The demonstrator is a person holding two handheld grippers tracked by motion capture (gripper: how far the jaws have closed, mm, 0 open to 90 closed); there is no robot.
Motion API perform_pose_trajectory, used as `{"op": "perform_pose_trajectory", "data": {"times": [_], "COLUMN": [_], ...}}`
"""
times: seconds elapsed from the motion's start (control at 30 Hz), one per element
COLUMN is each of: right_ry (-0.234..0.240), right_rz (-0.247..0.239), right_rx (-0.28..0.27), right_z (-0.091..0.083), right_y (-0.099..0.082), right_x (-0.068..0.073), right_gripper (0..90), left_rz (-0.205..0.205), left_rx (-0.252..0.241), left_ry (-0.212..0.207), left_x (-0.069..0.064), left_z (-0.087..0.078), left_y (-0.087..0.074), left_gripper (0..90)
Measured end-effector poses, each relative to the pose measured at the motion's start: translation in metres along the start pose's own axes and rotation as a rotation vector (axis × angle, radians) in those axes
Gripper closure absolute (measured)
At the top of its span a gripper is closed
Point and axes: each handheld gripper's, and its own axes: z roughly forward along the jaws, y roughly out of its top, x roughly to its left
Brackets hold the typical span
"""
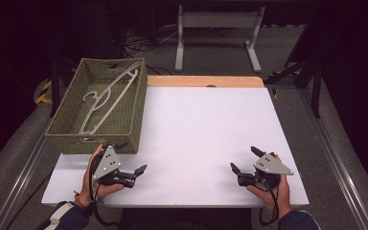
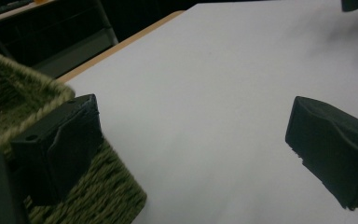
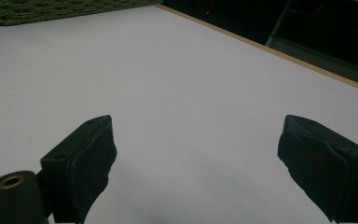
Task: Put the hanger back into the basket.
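White table [image 1: 206, 124]: basket [image 1: 67, 134] w/ hanger [image 1: 106, 96], both grippers empty, agape.

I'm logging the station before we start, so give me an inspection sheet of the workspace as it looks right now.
Surface: white table, wooden strip along its far edge.
Job's things: white hangers lying in green woven basket at the table's far left.
Clutter: nothing seen.
Grippers: left gripper open, beside the basket; right gripper open; both hold nothing.
Cables: one trails from each gripper toward the person.
Surroundings: dark room, white metal frame beyond the table.
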Motion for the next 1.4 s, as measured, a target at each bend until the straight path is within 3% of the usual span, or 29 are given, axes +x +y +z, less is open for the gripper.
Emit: {"op": "perform_pose_trajectory", "data": {"times": [0.2, 0.27, 0.37, 0.47, 0.7, 1.4], "right_ry": [0.001, 0.005, 0.003, 0.000, 0.002, -0.003], "right_rz": [-0.009, -0.013, -0.024, -0.037, -0.039, -0.056], "right_rx": [-0.005, -0.003, -0.005, -0.009, -0.011, -0.013], "right_z": [0.001, 0.002, 0.002, 0.001, -0.002, -0.003], "right_y": [0.001, 0.002, 0.002, 0.002, 0.001, 0.003], "right_x": [0.002, 0.003, 0.004, 0.005, 0.005, 0.007], "right_gripper": [10.3, 10.0, 9.9, 9.9, 9.9, 9.8], "left_rz": [-0.018, -0.034, -0.089, -0.103, -0.108, -0.107], "left_rx": [0.019, 0.028, 0.026, 0.029, 0.048, 0.037], "left_ry": [0.034, 0.042, 0.043, 0.050, 0.053, 0.045], "left_x": [0.007, 0.009, 0.013, 0.016, 0.018, 0.017], "left_z": [-0.008, -0.012, -0.017, -0.020, -0.016, -0.016], "left_y": [-0.015, -0.020, -0.027, -0.031, -0.033, -0.032], "left_gripper": [5.6, 5.5, 5.4, 5.0, 4.3, 4.6]}}
